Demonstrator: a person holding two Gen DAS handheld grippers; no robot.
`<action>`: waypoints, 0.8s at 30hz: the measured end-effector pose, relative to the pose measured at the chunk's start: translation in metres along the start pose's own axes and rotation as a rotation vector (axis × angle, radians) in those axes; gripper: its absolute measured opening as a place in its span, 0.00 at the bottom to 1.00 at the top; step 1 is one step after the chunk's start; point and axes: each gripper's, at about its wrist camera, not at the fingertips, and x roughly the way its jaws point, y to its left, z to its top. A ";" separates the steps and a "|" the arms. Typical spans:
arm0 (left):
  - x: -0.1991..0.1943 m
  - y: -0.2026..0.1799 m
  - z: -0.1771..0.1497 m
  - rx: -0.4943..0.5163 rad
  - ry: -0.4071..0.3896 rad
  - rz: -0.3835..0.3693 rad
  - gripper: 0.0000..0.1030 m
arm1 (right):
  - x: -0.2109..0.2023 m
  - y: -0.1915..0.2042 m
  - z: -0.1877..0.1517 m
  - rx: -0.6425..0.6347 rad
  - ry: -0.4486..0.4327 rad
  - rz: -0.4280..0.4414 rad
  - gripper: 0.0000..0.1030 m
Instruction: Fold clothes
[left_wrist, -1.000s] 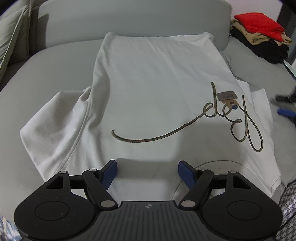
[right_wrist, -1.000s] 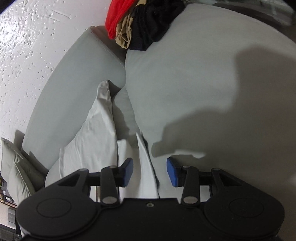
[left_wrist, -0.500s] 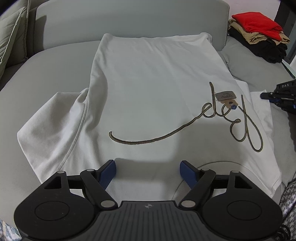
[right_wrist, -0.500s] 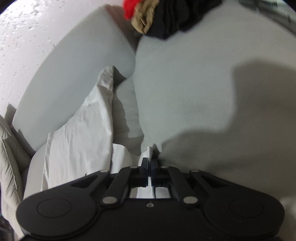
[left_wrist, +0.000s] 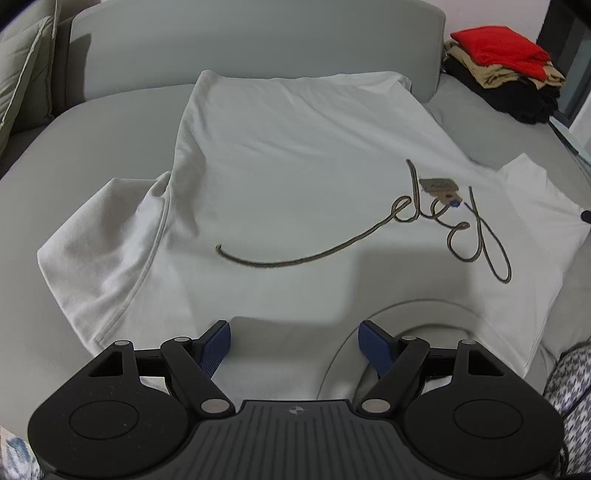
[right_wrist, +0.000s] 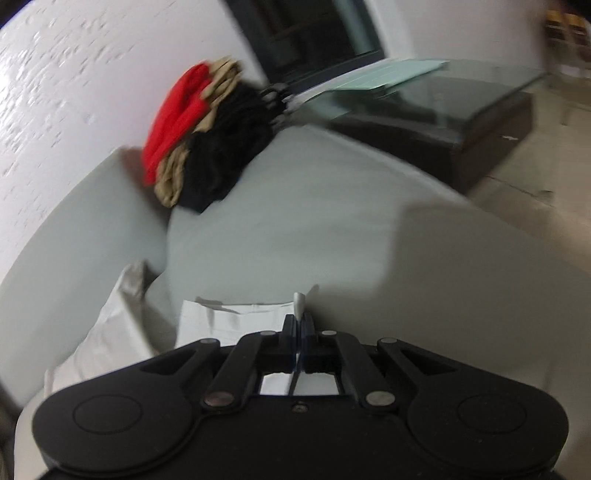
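Pinching the white T-shirt (left_wrist: 295, 177) sleeve edge (right_wrist: 298, 303) in my right gripper (right_wrist: 297, 325); left gripper (left_wrist: 294, 341) hangs wide, empty. Thin bite could slip, dragging the shirt askew on the sofa (left_wrist: 110, 122).

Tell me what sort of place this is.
Most likely a home living room: a white T-shirt is spread on a grey sofa with a cushion, folded clothes are piled at its end, and a glass-topped low table stands beside it.

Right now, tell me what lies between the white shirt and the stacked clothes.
Only bare grey sofa cushion separates the white shirt from the stacked clothes, shown in the left wrist view.
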 end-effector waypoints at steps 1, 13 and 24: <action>-0.001 -0.001 -0.001 0.006 -0.002 0.002 0.73 | -0.003 0.002 -0.003 -0.006 -0.018 -0.011 0.02; -0.027 0.011 -0.011 0.029 -0.074 0.075 0.73 | -0.040 0.027 0.001 -0.100 0.046 0.050 0.41; -0.022 -0.003 -0.024 0.078 -0.098 0.104 0.11 | -0.039 0.113 -0.124 -0.420 0.493 0.368 0.23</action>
